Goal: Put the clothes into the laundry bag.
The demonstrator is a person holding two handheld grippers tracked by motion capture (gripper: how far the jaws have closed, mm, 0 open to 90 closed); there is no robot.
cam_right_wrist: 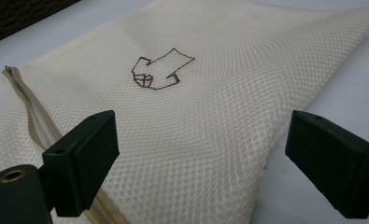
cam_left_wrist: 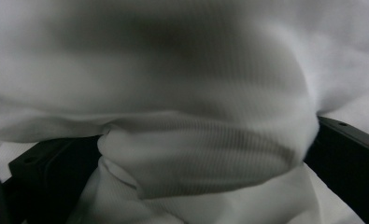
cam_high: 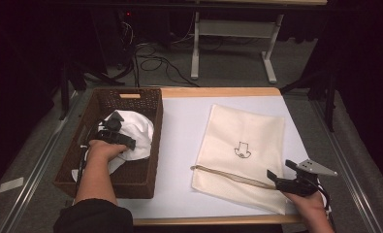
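A white cloth (cam_high: 136,129) lies bunched in a brown wicker basket (cam_high: 112,186) at the table's left. My left gripper (cam_high: 123,139) is down in the basket on that cloth. In the left gripper view a fold of the cloth (cam_left_wrist: 182,84) bulges between the wide-apart jaws of the left gripper (cam_left_wrist: 191,154). A cream mesh bag (cam_high: 242,131) with a small brown emblem lies flat at the right, its zipper (cam_high: 228,174) along the near edge. My right gripper (cam_high: 281,171) hovers open over the bag's near right corner. In its own view the right gripper (cam_right_wrist: 201,154) straddles the bag (cam_right_wrist: 210,102), with the zipper (cam_right_wrist: 28,107) at left.
A white mat (cam_high: 182,145) covers the wooden table between basket and bag. Metal rails run along both table sides. Beyond the far edge stand a white desk frame (cam_high: 195,43) and cables on the floor.
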